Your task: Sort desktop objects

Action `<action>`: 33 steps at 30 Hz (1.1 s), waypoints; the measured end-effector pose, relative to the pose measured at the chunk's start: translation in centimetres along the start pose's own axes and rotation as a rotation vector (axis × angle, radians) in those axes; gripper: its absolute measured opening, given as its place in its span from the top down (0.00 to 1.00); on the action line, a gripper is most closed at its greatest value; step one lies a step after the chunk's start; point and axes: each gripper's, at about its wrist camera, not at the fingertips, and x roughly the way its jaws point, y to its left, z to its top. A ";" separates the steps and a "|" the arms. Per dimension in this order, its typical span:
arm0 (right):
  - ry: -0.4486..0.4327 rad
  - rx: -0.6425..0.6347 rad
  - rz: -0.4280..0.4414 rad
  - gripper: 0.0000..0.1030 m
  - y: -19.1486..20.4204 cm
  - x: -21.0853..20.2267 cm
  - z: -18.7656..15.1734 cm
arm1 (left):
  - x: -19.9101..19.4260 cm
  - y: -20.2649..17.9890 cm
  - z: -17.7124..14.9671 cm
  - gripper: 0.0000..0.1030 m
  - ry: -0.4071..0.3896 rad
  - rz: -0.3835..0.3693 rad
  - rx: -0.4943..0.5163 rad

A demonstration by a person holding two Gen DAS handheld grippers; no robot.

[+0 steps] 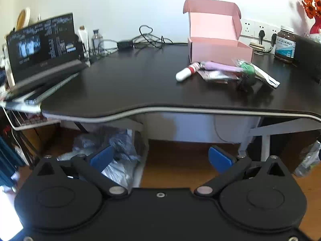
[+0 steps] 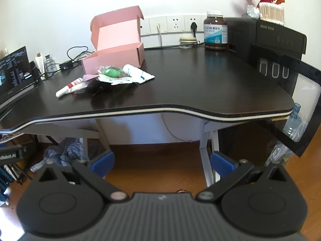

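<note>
Pink box point(image 1: 218, 49) sits lid-up at the worktop point(image 1: 130, 84) rear; small items heaped just in front, touching it. White tube point(image 1: 185, 73) lies flat, long axis approx left-right, white end pointing left, away from the box. Both grippers, left gripper point(image 1: 160, 158) & right gripper point(image 2: 162, 164), hang below the worktop edge, fingers spread, holding nothing. Risk: pile overlaps, so grabbing one item could drag others; round tube may roll.
</note>
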 end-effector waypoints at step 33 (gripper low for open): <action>-0.074 -0.014 -0.027 0.01 0.8 4.0 8.8 | 5.3 2.0 6.8 0.00 -0.084 0.031 -0.026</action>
